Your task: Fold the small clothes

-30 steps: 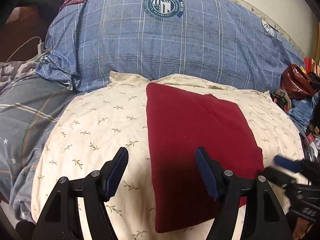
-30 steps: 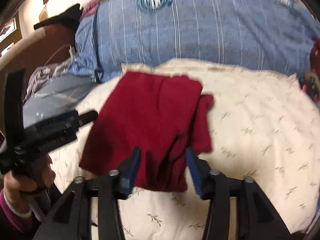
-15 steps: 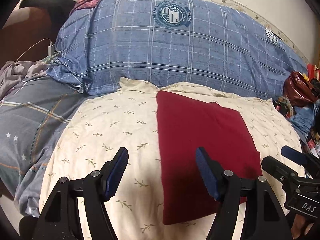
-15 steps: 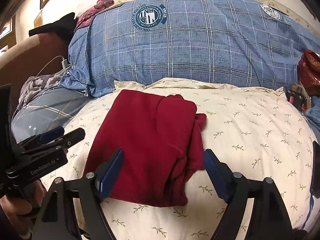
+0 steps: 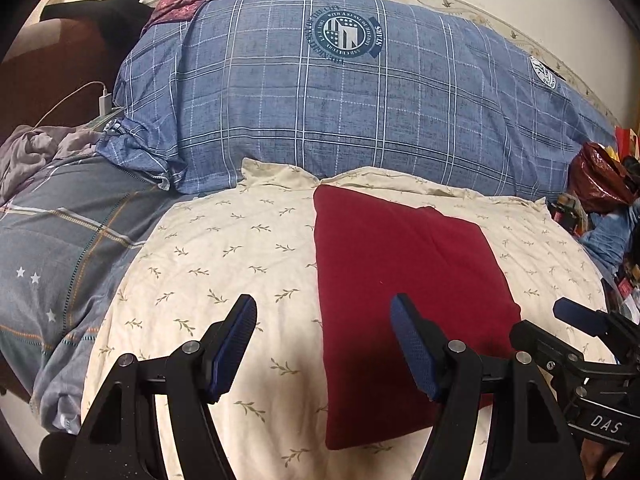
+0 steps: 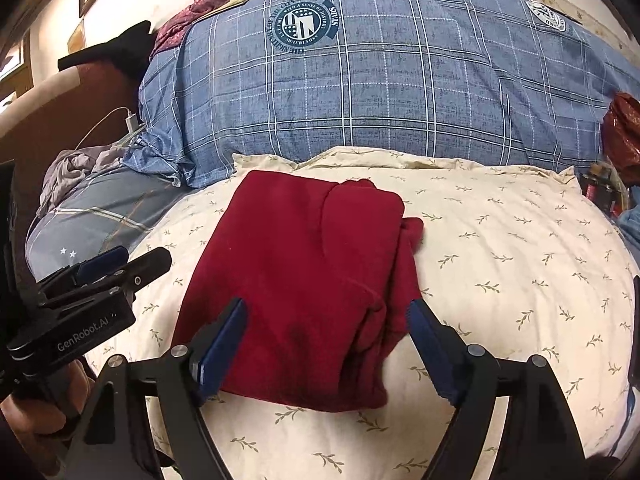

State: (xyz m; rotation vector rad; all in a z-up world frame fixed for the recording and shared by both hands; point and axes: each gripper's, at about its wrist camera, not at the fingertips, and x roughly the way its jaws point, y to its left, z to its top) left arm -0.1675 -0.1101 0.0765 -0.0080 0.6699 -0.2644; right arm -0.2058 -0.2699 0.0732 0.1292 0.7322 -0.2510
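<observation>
A dark red garment [image 5: 404,280] lies folded into a rough rectangle on a cream leaf-print pillow [image 5: 224,264]. In the right wrist view the garment [image 6: 304,280] has a loose folded layer bulging along its right edge. My left gripper [image 5: 324,344] is open and empty, held just above the garment's near left edge. My right gripper [image 6: 326,344] is open and empty, its fingers straddling the garment's near edge without touching it. Each gripper shows at the side of the other's view.
A large blue plaid pillow [image 5: 360,104] lies behind the cream one. A grey-blue quilt [image 5: 60,256] lies to the left. A white charger and cable [image 5: 105,100] sit at the far left. A red bag [image 5: 600,180] and clutter are at the right.
My right gripper let go of the red garment, opened wide and drew back. The garment now lies flat. My left gripper stayed open and shifted slightly left.
</observation>
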